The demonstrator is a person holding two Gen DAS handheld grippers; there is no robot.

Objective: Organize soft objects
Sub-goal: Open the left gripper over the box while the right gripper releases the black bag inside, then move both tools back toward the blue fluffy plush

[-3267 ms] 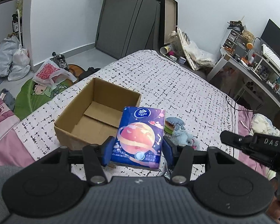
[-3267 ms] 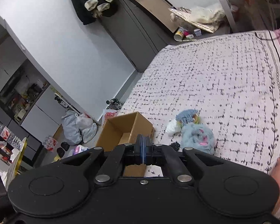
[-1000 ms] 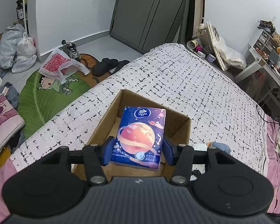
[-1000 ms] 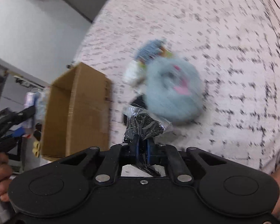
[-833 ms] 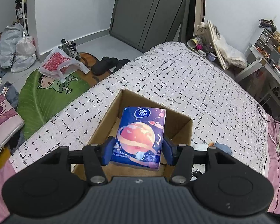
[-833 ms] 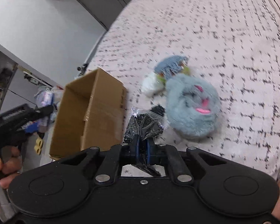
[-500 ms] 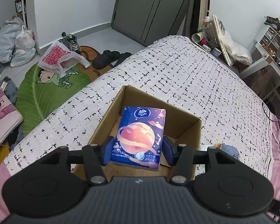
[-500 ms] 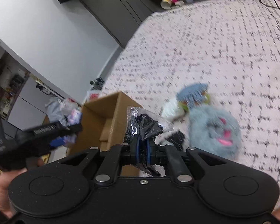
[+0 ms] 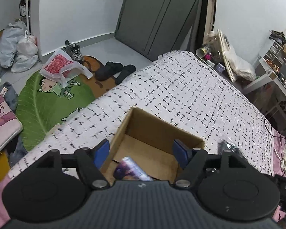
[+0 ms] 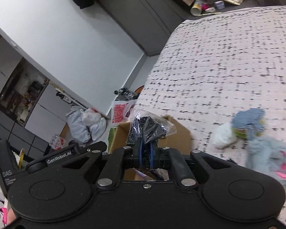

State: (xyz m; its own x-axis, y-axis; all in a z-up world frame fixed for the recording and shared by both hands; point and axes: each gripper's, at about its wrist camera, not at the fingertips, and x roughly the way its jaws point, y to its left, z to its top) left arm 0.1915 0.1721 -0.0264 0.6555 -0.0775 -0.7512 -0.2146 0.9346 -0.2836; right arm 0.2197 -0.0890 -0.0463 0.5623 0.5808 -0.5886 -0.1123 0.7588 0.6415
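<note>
Cardboard box (image 9: 163,131) sits on black-flecked white bedspread (image 9: 190,93).

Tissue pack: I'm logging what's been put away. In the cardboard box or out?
In. The tissue pack lies blurred on the cardboard box floor, below the open left gripper.

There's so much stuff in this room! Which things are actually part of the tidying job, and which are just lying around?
Part of the job: cardboard box, tissue pack inside it, clear bag of dark bits pinched by the right gripper, fluffy blue toys on the bed.

Just lying about: slippers, red-printed plastic bag, green rug.
</note>
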